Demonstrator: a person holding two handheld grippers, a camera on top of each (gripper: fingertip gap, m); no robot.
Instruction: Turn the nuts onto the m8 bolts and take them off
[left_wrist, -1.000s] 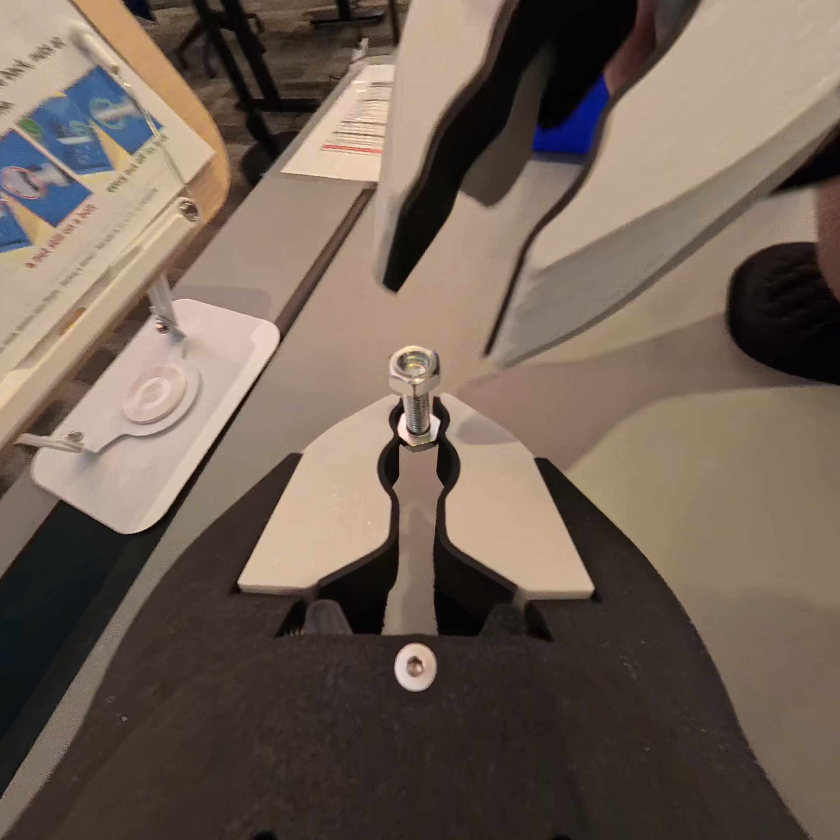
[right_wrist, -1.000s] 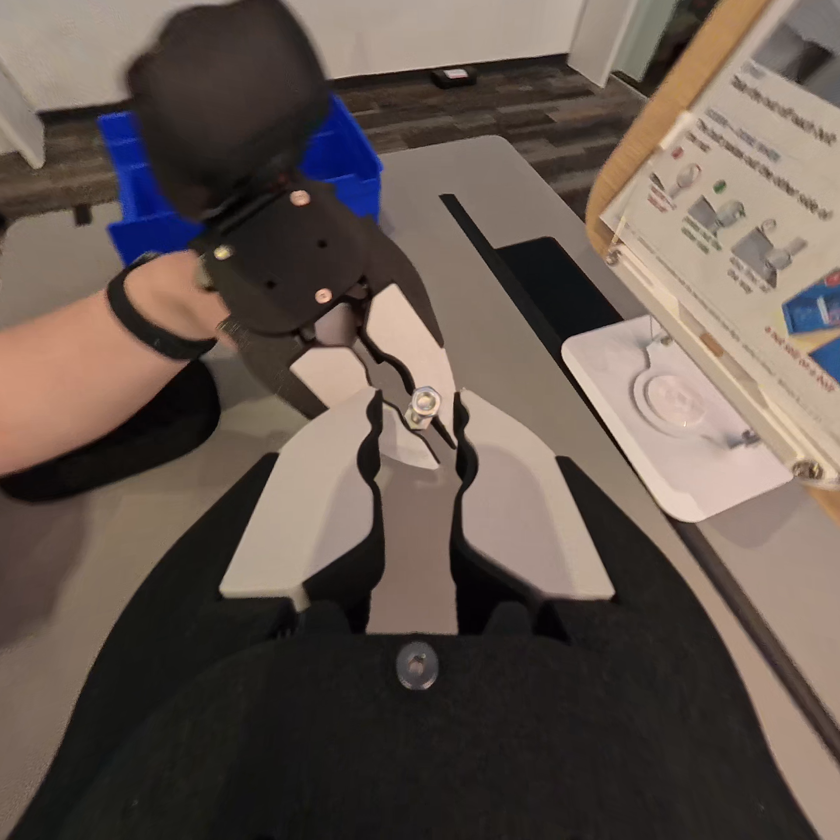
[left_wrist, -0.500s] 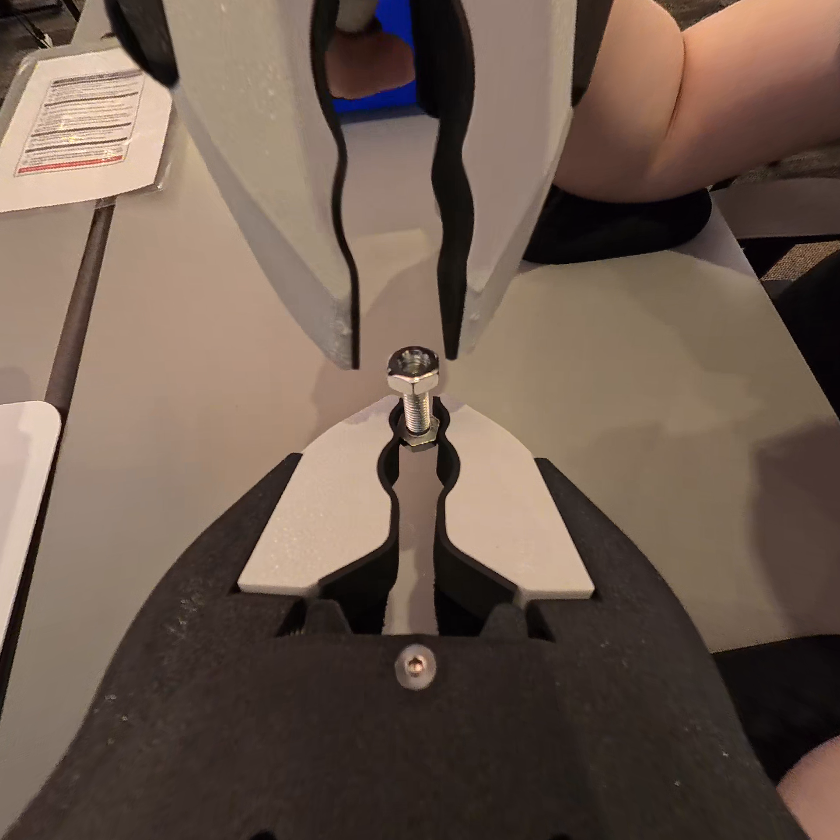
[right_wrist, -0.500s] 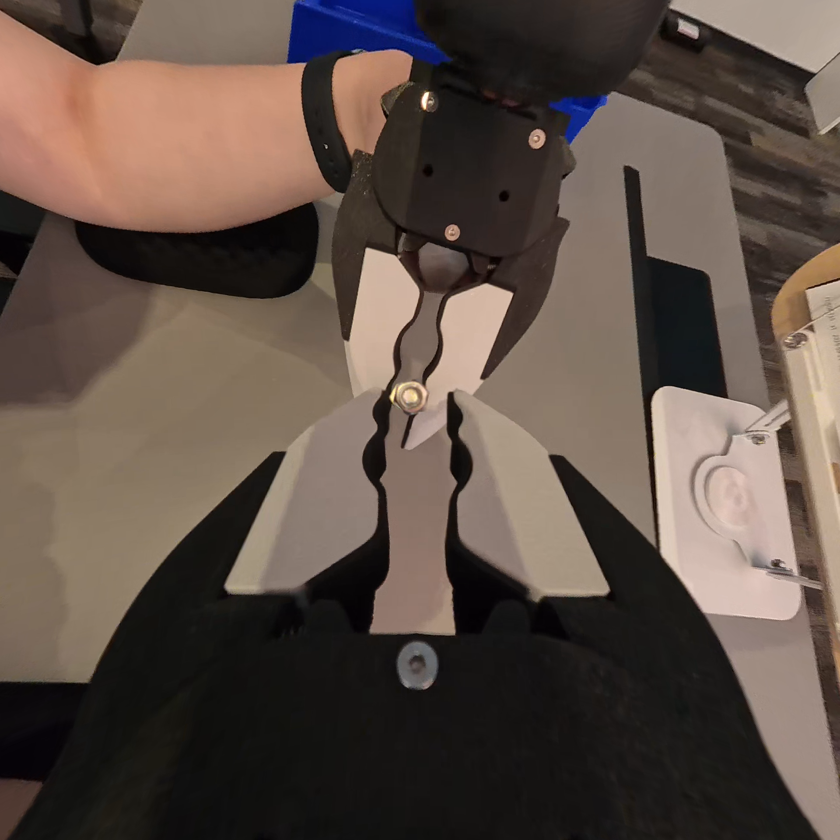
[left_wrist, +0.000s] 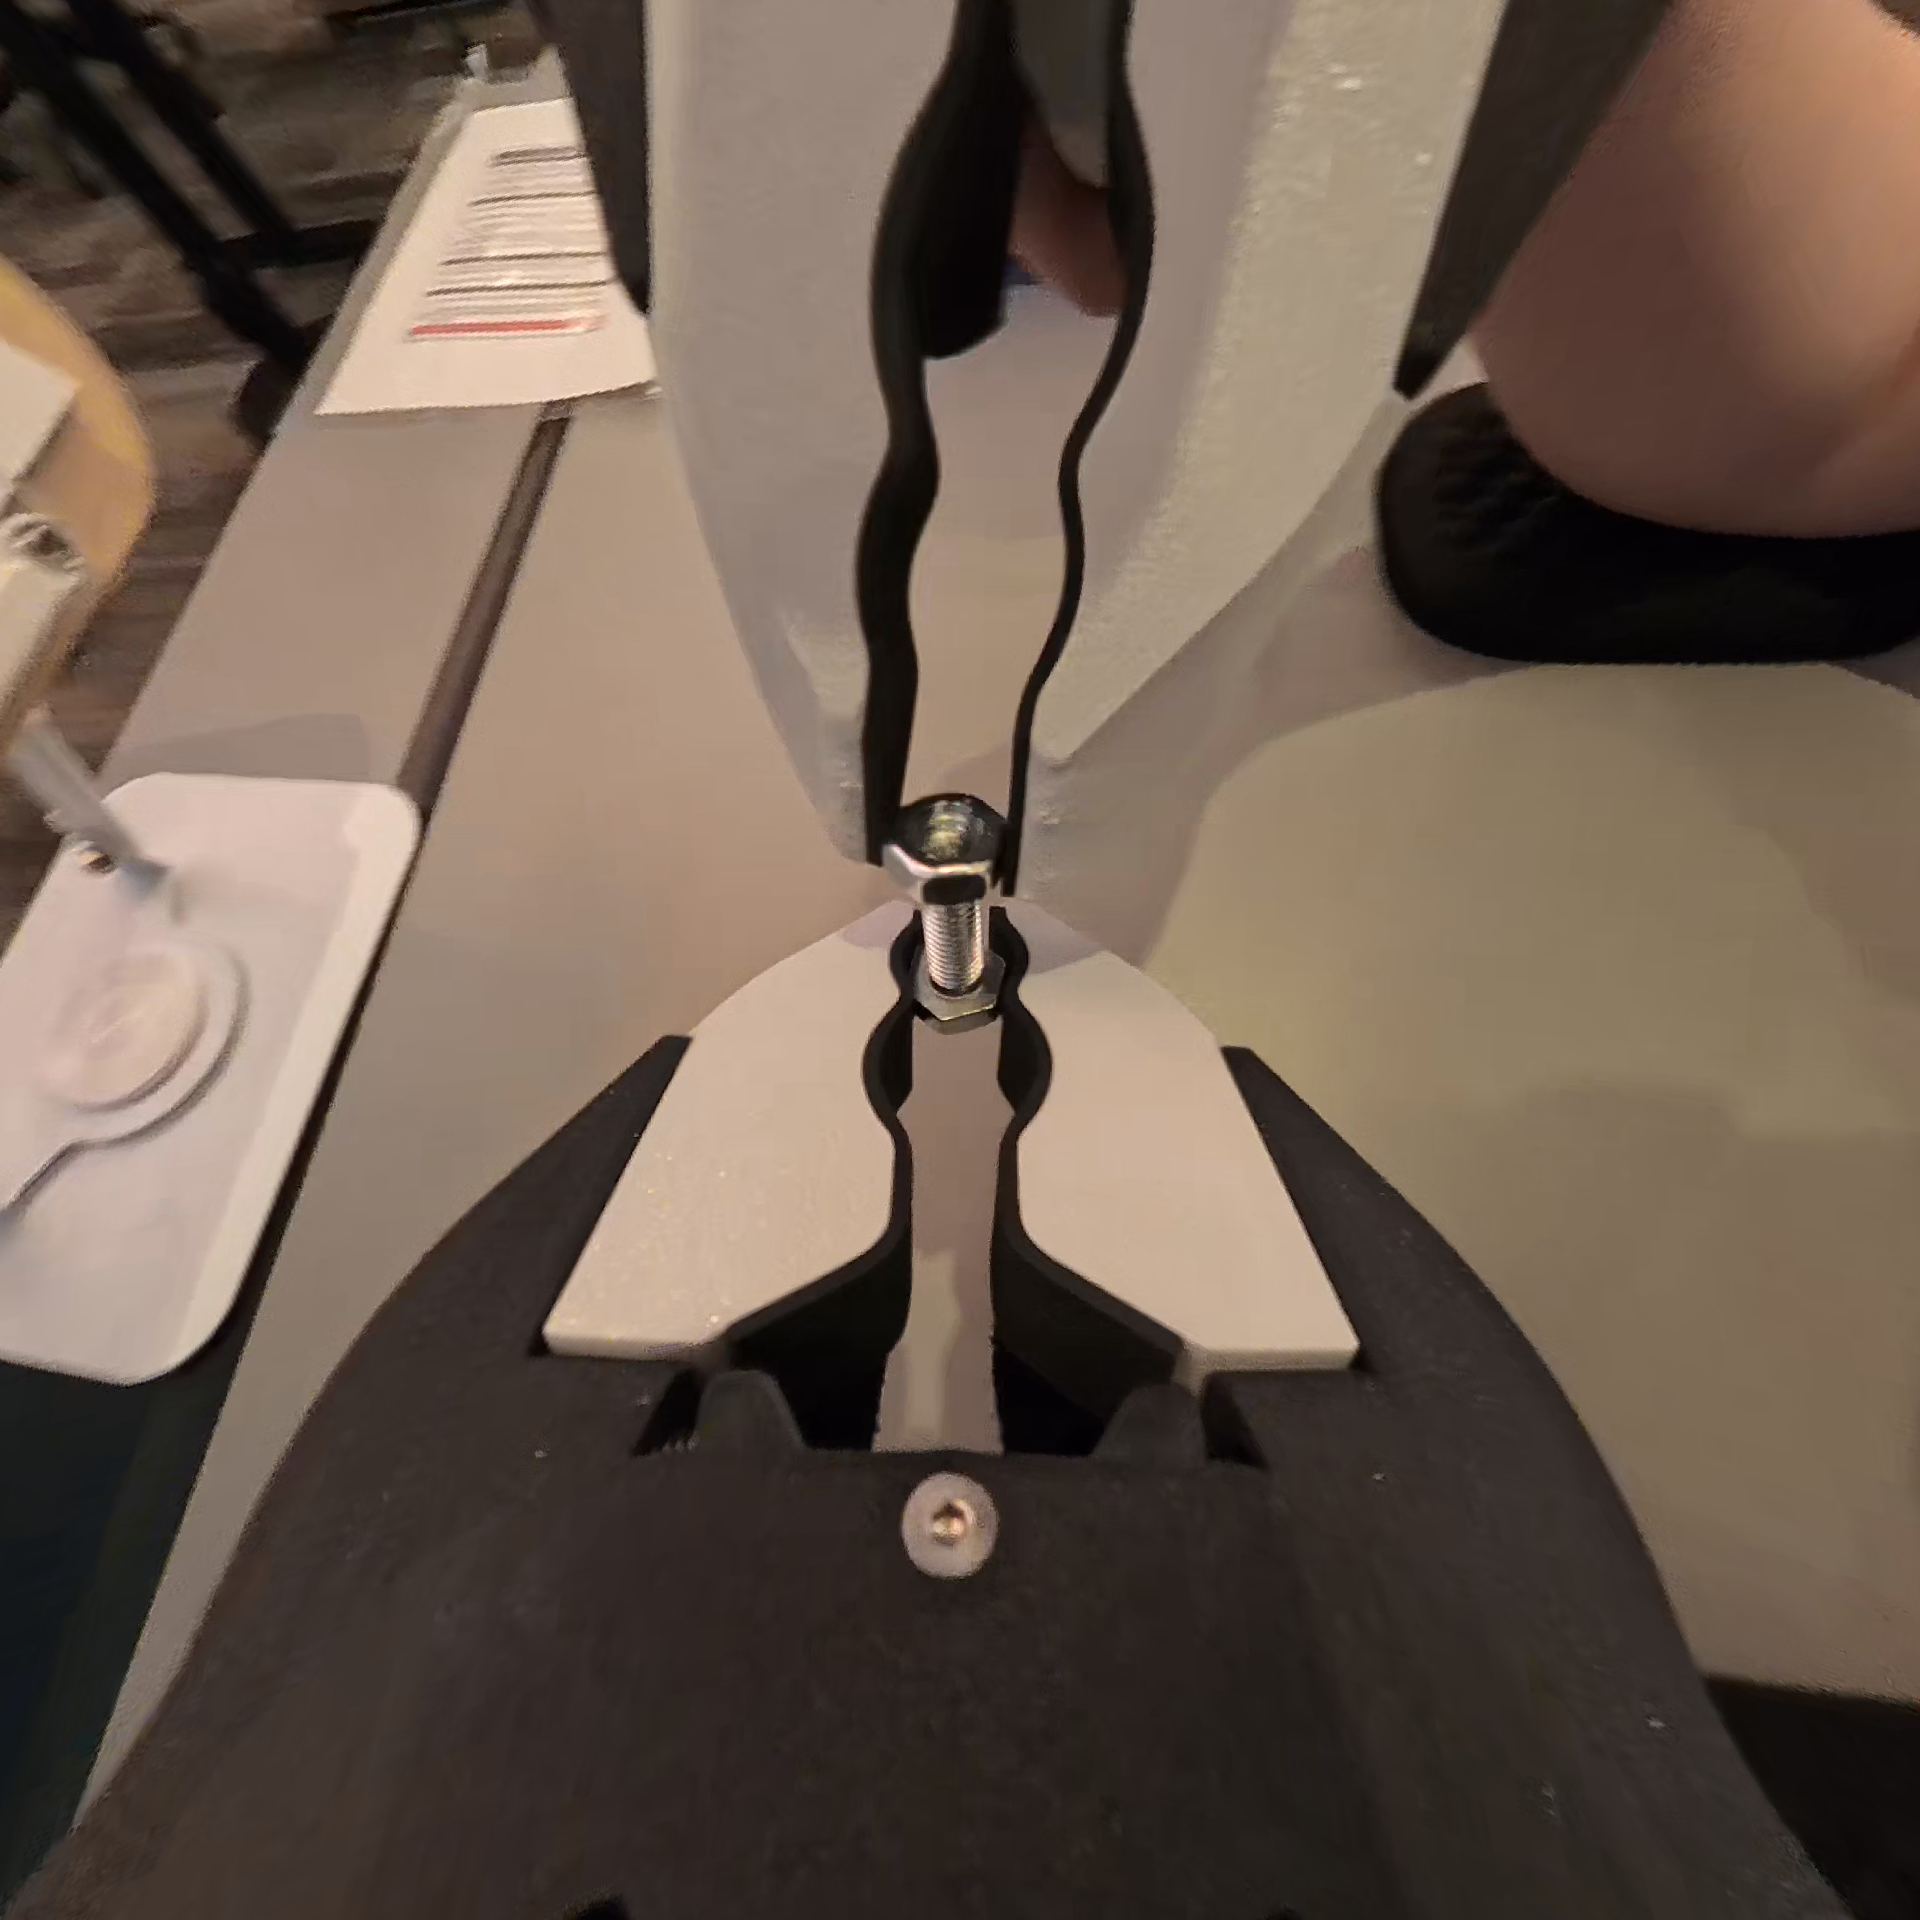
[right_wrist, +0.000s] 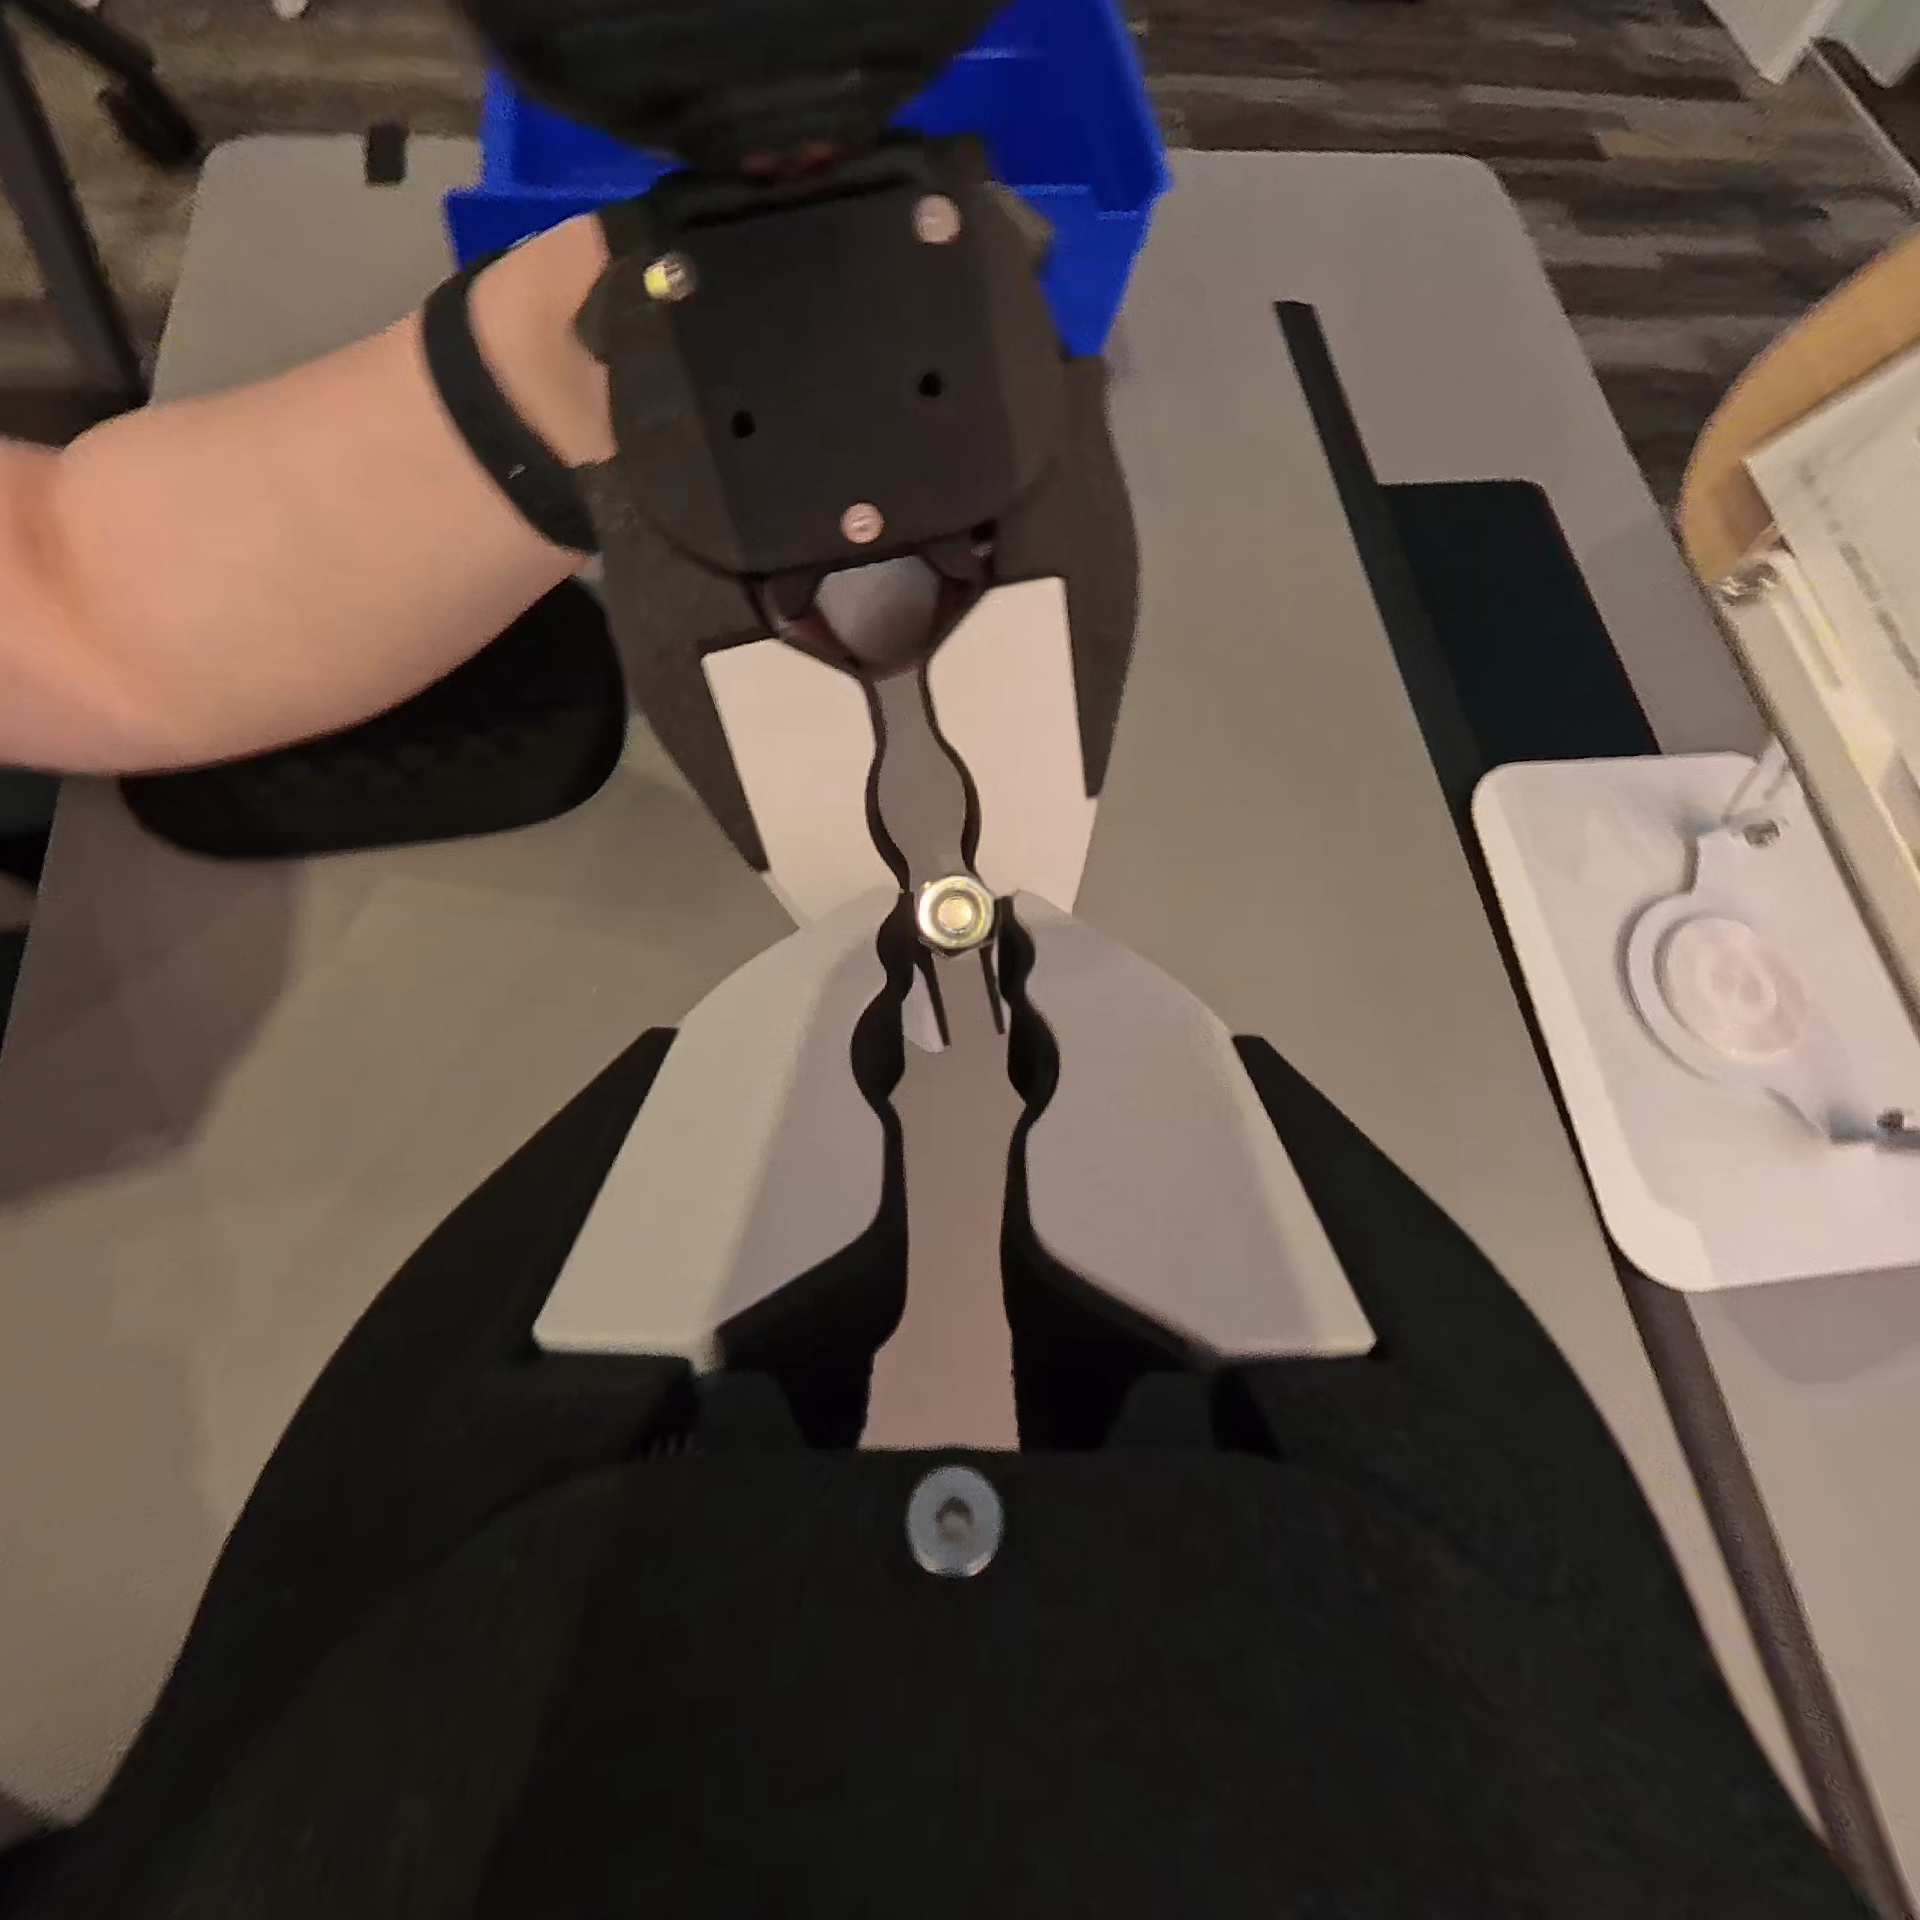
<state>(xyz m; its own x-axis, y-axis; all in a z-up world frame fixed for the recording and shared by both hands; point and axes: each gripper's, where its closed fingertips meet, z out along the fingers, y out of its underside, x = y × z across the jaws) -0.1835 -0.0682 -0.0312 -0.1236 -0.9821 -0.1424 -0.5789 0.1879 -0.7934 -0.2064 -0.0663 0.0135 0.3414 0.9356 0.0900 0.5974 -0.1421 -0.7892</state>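
Bolt (left_wrist: 954, 914) between facing grippers, above table (left_wrist: 1455, 987).

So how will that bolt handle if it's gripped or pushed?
The bolt looks like rigid metal, likely heavy for its size. Its hex head's flats should grip well and resist rolling; the shiny threaded shank may slip.

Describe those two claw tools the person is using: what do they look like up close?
Both match. The left gripper and right gripper each have a rough black body, two flat pale-grey fingers with wavy black pads along the inner edges, and a small silver screw at the middle. No cables show. The person's bare forearm wears a black wristband.
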